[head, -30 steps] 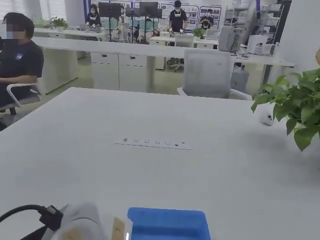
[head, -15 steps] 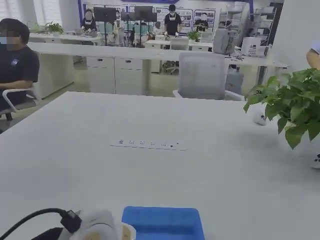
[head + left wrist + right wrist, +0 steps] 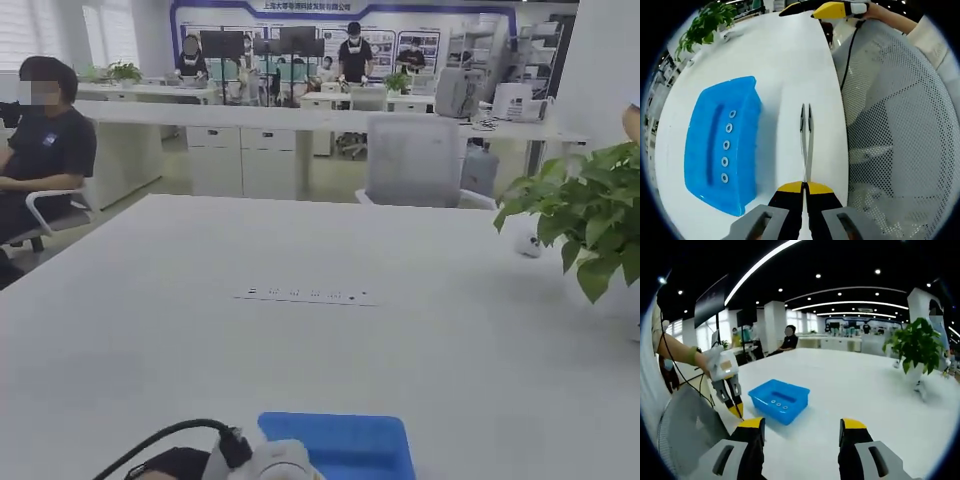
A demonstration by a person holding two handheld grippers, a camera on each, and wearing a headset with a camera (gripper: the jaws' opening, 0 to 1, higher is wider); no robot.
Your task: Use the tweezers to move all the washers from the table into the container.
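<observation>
I keep the left gripper (image 3: 803, 189) pinching thin metal tweezers (image 3: 805, 135); the right gripper (image 3: 802, 432) has its fingers (image 3: 751, 426) spread. Five small ring washers (image 3: 726, 145) sit in the blue plastic container (image 3: 697, 150), so I'd check the table (image 3: 790, 60) next.

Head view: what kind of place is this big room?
Most likely an open-plan office or lab: long white desks, a swivel chair, and people standing by monitors at the back.
</observation>
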